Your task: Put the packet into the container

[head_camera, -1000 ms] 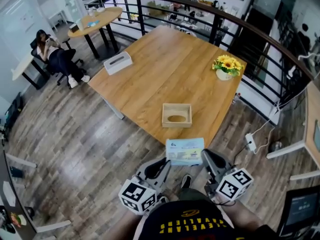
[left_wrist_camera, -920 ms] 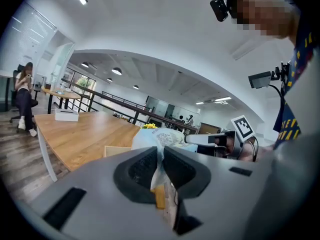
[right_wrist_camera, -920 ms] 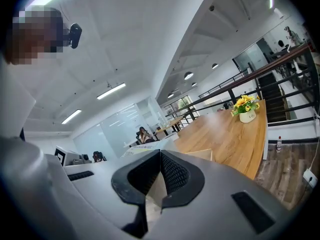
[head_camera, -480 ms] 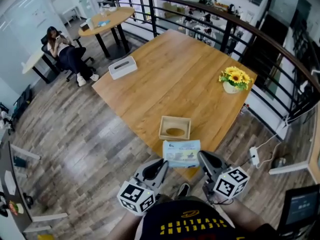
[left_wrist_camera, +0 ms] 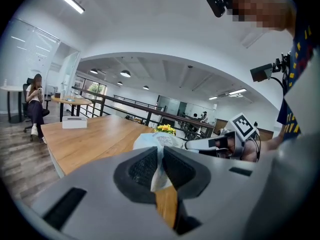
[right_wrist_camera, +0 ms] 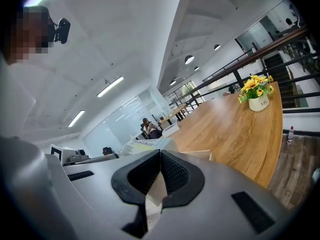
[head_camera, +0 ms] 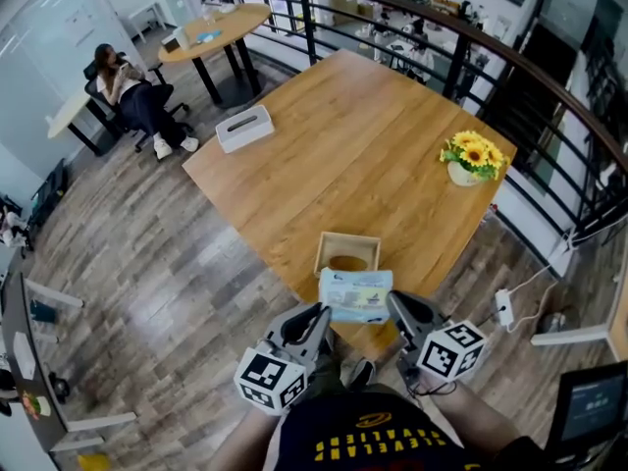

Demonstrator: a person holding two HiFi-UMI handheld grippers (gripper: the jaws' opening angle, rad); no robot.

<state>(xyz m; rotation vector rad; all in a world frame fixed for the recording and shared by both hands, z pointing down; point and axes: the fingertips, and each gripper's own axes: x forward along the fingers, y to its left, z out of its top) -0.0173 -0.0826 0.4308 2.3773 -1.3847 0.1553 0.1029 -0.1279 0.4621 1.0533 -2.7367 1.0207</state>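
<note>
**A:** What is held at present?

**B:** A flat, pale blue and white plastic packet [head_camera: 355, 294] is held stretched between the two tools. The left gripper [head_camera: 322, 312] is clamped on the packet's left edge, and the right gripper [head_camera: 392, 302] is pinched tight on its right edge. In each gripper view a fold of the film is seen squeezed between the ribbed black pads.

**A:** What has been changed in the last second?

**B:** The packet has been carried forward. A second ago it was seen apart from the square, light wooden container [head_camera: 346, 248], with a strip of table showing between them. Now its far edge is seen overlapping the container's near rim in the head view. The container itself has not been moved and sits near the corner of the large wooden table [head_camera: 353, 145].

**A:** What is meant by that for the task?

**B:** The approach is judged nearly done, but nothing has been delivered yet. The packet is held in the air, seemingly just short of the opening. A little more forward travel is probably needed, then lowering, before both grips are released. The packet looks about as wide as the opening, so some tilting may be called for.
</note>
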